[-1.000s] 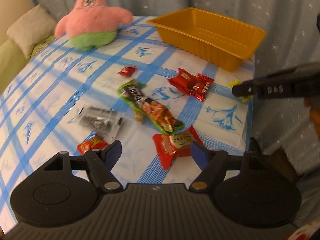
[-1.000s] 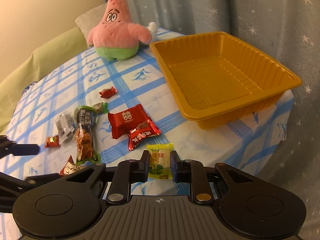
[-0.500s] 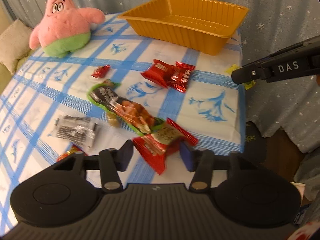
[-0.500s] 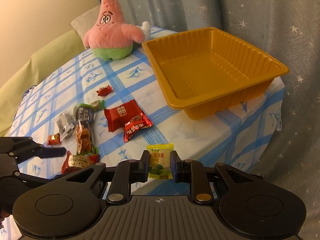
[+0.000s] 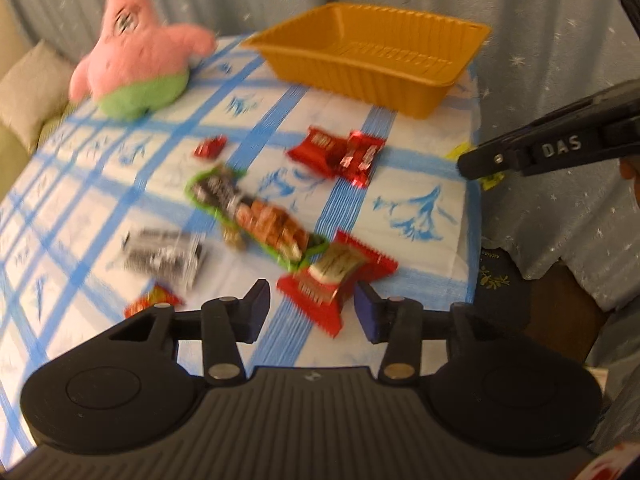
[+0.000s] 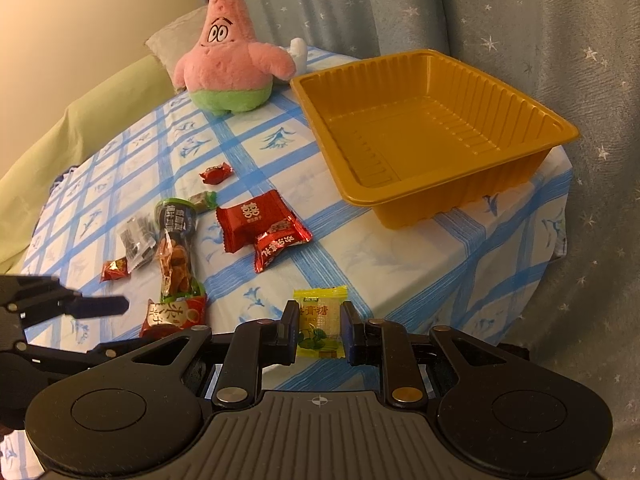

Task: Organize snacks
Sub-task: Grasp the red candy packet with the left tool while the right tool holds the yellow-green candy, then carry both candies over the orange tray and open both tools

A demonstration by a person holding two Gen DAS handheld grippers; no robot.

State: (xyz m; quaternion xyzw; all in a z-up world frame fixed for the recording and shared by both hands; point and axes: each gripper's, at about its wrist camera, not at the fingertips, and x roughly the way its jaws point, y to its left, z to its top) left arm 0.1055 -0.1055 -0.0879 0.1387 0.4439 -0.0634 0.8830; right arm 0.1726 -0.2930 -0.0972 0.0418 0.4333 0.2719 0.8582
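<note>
At the table's far side we note a pink starfish plush toy [image 6: 230, 60] with green shorts standing upright on the blue-checked tablecloth [image 6: 400, 256], a beige cushion [image 6: 176, 38] behind it, and a grey star-print curtain [image 6: 500, 12] hanging beyond.

"DAS" on the right hand-held gripper [image 5: 480, 166].

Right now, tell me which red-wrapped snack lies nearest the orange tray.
The large flat red packet with the gold double-happiness character lies nearest the orange tray; the other red snacks all lie farther away.
</note>
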